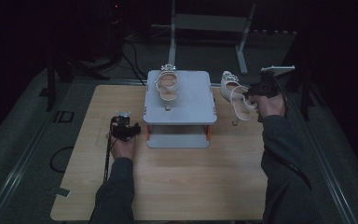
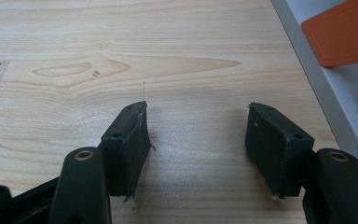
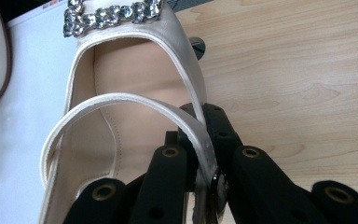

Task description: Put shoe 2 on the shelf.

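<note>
My right gripper [image 3: 200, 154] pinches the strap of a cream satin jewelled sandal [image 1: 237, 95] beside the grey two-tier rack [image 1: 179, 109]; my left gripper [image 2: 198, 140] gapes empty over the wooden table [image 2: 121, 56].

The held sandal [image 3: 135, 93] runs off the right gripper view's bottom edge, its heel hidden.

Hand-held gripper [image 3: 200, 154] clamping sandal strap [image 3: 121, 99]
</note>
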{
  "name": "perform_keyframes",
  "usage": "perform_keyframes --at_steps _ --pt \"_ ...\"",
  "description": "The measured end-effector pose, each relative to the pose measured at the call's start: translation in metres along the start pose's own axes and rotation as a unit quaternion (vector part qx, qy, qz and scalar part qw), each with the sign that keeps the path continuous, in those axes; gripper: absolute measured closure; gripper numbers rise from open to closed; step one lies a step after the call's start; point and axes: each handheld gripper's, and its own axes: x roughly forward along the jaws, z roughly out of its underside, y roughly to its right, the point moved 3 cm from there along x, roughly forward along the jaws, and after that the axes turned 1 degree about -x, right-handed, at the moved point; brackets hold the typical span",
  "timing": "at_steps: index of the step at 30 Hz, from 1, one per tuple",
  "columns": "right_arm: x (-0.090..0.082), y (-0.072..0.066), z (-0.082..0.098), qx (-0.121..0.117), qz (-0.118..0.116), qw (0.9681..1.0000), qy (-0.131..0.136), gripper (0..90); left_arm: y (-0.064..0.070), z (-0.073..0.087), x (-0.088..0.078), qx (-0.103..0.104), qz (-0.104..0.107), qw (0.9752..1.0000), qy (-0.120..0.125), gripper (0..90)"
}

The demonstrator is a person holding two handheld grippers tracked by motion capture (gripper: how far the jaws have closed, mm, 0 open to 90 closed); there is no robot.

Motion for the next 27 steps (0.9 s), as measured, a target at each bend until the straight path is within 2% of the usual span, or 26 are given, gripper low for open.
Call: perform_keyframes --at_steps 14,18,27 --pt "-0.002 -0.018 -0.007 0.001 0.0 1.0 0.005 87.1 0.0 0.0 0.0 0.001 0.0 1.0 -0.001 39.7" --pt "0.0 -0.03 -0.01 -0.003 0.005 1.0 0.001 87.1 0.0 0.0 0.0 0.002 0.001 1.0 -0.001 39.6" --pt "0.003 -0.046 -0.014 -0.006 0.01 0.9999 -0.002 87.2 0.001 0.0 -0.001 0.004 0.002 1.0 -0.002 39.6"
